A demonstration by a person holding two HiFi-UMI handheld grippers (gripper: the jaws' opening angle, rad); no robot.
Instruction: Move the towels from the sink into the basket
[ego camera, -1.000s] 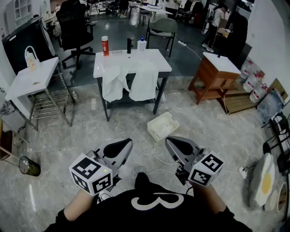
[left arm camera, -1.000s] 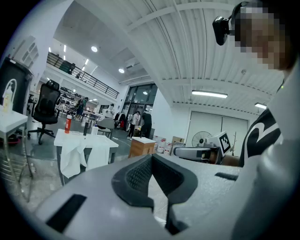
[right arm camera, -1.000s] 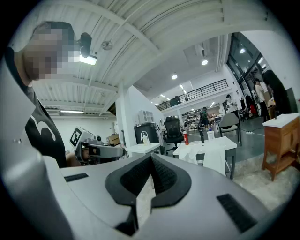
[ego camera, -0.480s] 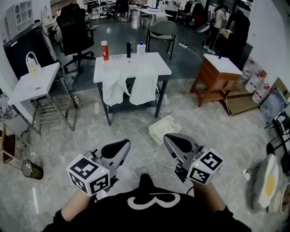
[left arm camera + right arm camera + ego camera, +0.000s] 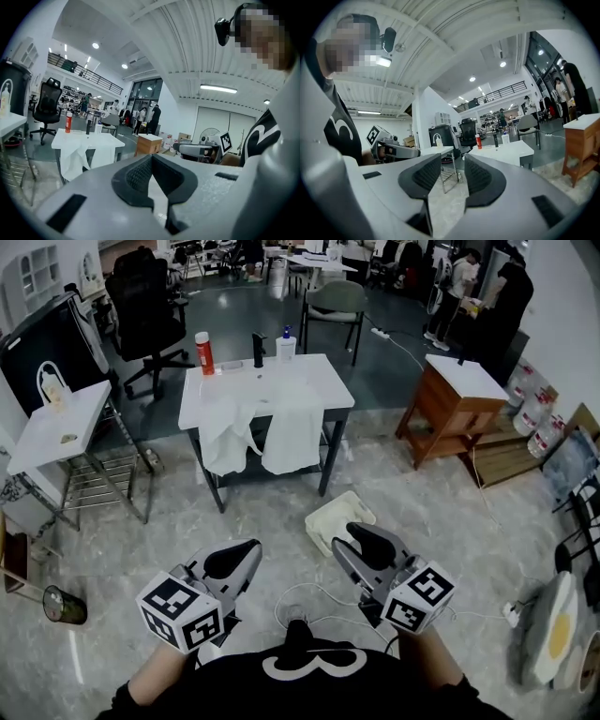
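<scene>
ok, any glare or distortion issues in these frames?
Head view: strong fisheye, edges bow; glossy floor gives faint reflections. Left gripper view: dark round vignette, strip light not blown out. Right gripper view: same vignette, ceiling lamp blown out.

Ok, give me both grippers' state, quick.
Left gripper: closed, holding nothing.
Right gripper: open, jaws have just been opening, nothing between them.

floor: grey marble [image 5: 141, 549] | wooden desk [image 5: 455, 409] right | black office chair [image 5: 141, 296] back-left
</scene>
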